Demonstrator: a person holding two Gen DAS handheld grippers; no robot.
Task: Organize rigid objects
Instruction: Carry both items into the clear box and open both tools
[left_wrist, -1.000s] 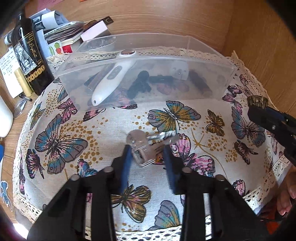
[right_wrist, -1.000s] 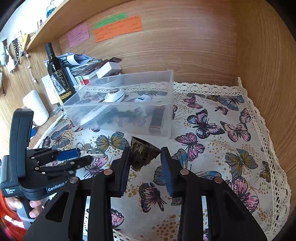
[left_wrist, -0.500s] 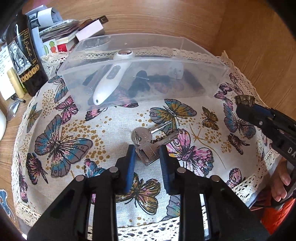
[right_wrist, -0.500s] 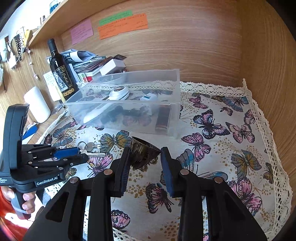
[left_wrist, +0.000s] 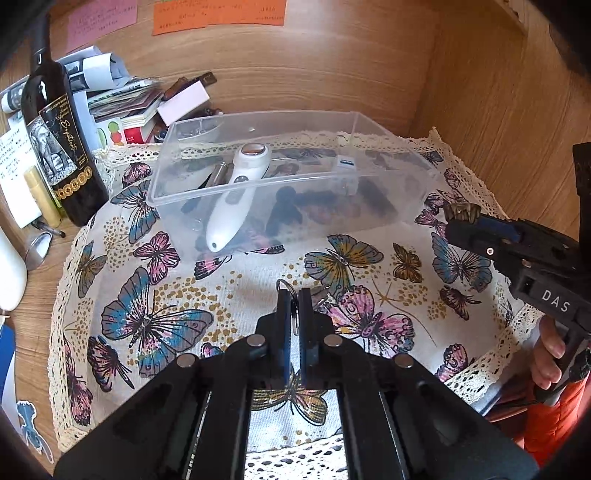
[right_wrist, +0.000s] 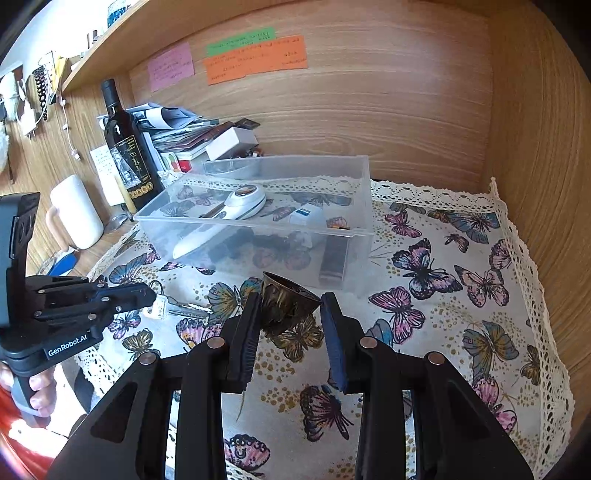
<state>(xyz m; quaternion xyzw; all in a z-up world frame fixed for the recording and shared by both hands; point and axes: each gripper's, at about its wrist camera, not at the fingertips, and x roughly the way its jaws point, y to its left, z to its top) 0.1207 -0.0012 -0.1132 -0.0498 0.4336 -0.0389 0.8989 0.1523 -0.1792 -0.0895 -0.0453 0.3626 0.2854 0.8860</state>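
Gripping a bunch of keys (right_wrist: 173, 308), the left gripper (left_wrist: 294, 306) has just been closing its jaws, and they now stand nearly together with the key ring (left_wrist: 286, 286) pinched between the pads; in the right wrist view the keys hang from its tips, though whether they have left the butterfly cloth (left_wrist: 184, 295) cannot be told. The right gripper (right_wrist: 290, 314) holds a small dark bronze cup (right_wrist: 288, 301) between its 2 jaws, closed on the cup's sides, above the cloth. At 12 o'clock from both grippers sits a clear plastic bin (left_wrist: 280, 177) on the cloth, holding a white handheld device (left_wrist: 236, 199), a small white block with a blue label (right_wrist: 306, 216) and several dark items too blurred to name. At 10 o'clock of the bin stands a dark wine bottle (left_wrist: 59, 140) on the worktop (left_wrist: 26, 325), beside a heap of papers (left_wrist: 118, 96). Coloured notes (right_wrist: 255, 55) are stuck to the wooden back wall
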